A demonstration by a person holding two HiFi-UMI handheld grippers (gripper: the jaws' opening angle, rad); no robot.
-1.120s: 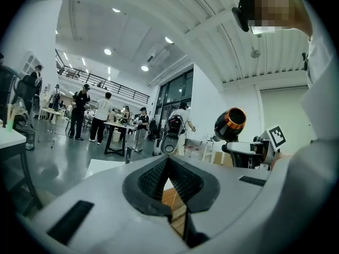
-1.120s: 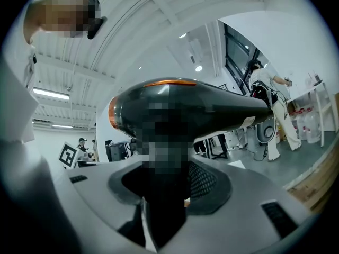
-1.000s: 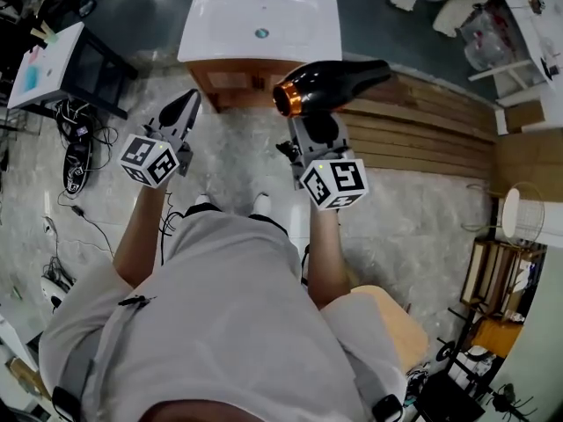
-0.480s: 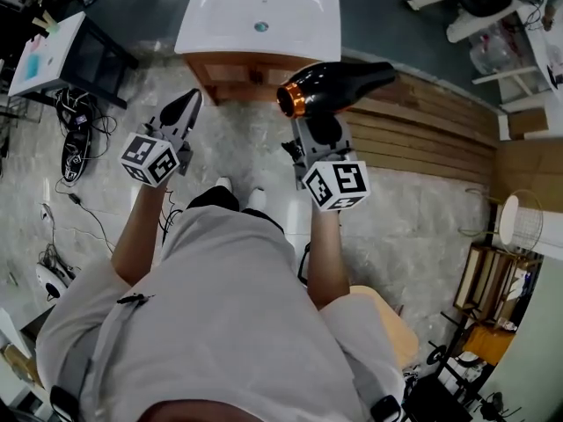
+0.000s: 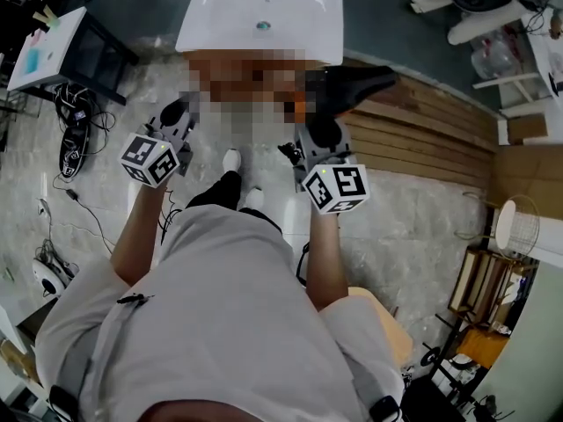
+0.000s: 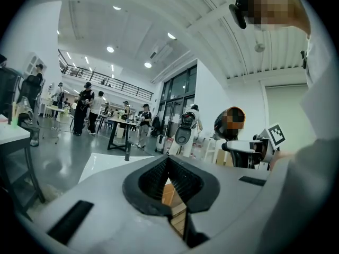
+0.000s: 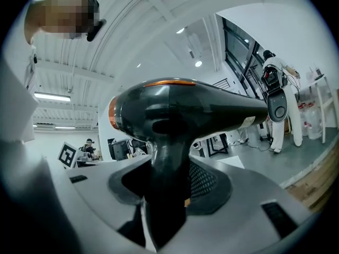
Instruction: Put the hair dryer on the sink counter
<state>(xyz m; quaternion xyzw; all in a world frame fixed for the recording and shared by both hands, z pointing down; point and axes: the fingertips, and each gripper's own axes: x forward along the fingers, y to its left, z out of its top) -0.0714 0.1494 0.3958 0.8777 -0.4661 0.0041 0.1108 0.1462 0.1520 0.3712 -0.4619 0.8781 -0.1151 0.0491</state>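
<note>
The hair dryer (image 7: pixel 185 110) is pinched by its handle in the right gripper (image 7: pixel 168 181), in the air, seemingly just short of the sink counter's (image 5: pixel 220 26) near edge. Setting it down remains. The left gripper (image 6: pixel 170 165) is pressed together, empty.

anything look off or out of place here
Nothing is spilled or damaged. The black hair dryer with an orange ring sits barrel-level in the right gripper, clamped by its handle, and is not yet on the white sink counter. The only untidy spot is loose black cables sprawled on the floor at left.
</note>
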